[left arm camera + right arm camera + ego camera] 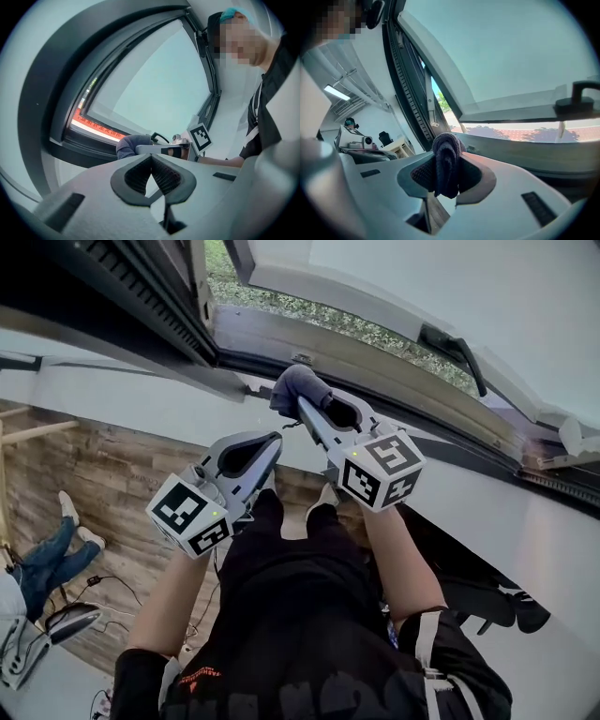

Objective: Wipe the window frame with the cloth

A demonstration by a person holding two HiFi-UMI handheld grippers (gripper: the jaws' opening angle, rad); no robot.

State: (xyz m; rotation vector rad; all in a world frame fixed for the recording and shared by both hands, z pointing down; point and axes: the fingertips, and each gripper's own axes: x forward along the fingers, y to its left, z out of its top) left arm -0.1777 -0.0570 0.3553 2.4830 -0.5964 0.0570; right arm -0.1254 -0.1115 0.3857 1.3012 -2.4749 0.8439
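The window frame [375, 360] crosses the top of the head view. Its pale sill and dark inner rail run bare to the right, as far as the corner under the open sash [441, 287]. The sash is swung outward, and a dark handle [454, 345] stands on its lower edge. On the left, a dark upright [178, 296] meets the rail just beside the cloth, so the open room lies to the right. A white wall [141, 404] drops to a wood-plank floor [103, 474].

The right gripper [302, 407] reaches up to the rail with its jaws clenched on the cloth [298, 386]. The cloth is a dark grey wad that bulges past the jaw tips at the rail's edge. Whether it touches the rail cannot be told. The left gripper [269, 448] hangs lower, apart from the frame, with its jaws pressed together on nothing.

In the left gripper view, a red strip [93, 127] beyond the glass carries pale characters too blurred to read. Each gripper's cube [382, 470] bears black square markers. The orange print on the person's black shirt [211, 673] is too small to read.
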